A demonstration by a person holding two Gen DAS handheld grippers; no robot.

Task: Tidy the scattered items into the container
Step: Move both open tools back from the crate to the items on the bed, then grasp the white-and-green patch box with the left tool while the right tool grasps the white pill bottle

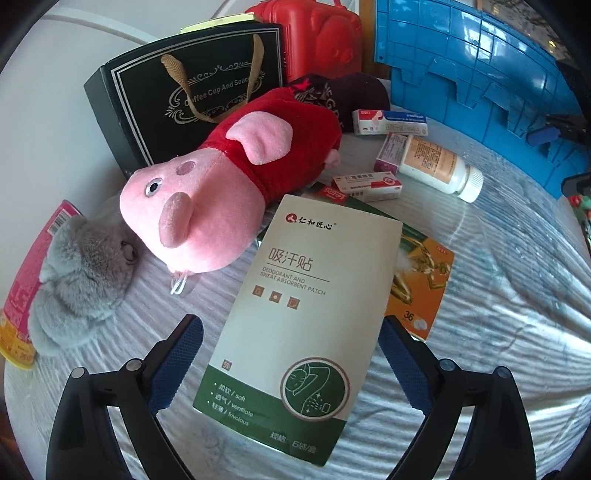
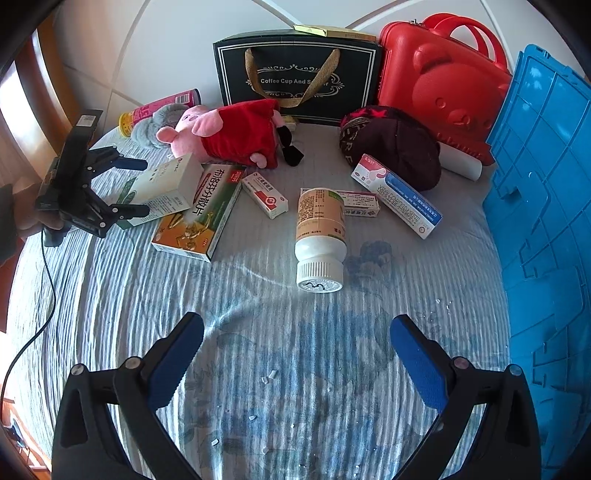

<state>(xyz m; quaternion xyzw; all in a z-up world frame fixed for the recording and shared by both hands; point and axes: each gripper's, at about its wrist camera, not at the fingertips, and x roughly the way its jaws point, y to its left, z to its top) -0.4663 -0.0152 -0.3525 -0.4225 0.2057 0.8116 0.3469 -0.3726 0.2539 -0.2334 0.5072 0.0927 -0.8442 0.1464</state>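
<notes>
White-and-green patch box (image 1: 299, 325) lay on the bedspread (image 1: 480, 314) between the left gripper (image 1: 291, 350)'s 2 wide-spread, non-touching fingers, long axis running away from them, while the right gripper (image 2: 295, 354) hung open, farther off.

Count on the bedspread (image 2: 110, 295):

- Plush toys: 2, being 1 pink pig in a red dress (image 2: 225, 133) and 1 grey plush (image 2: 155, 123).
- Cartons: 6, being 1 white-and-green patch box (image 2: 166, 188), 1 green-and-orange tablet box (image 2: 199, 218), 1 small red-and-white box (image 2: 266, 195), 1 small purple-trimmed box (image 2: 360, 205), 1 long blue-and-white box (image 2: 397, 195) and 1 gold box (image 2: 332, 31) atop the bag.
- White pill bottles (image 2: 320, 236): 1.
- Pink cans (image 2: 159, 107): 1.
- Dark caps (image 2: 395, 147): 1.
- Black gift bags (image 2: 295, 74): 1.
- Red bear cases (image 2: 443, 85): 1.
- Blue crates (image 2: 546, 184): 1.
- White rolls (image 2: 461, 164): 1.
</notes>
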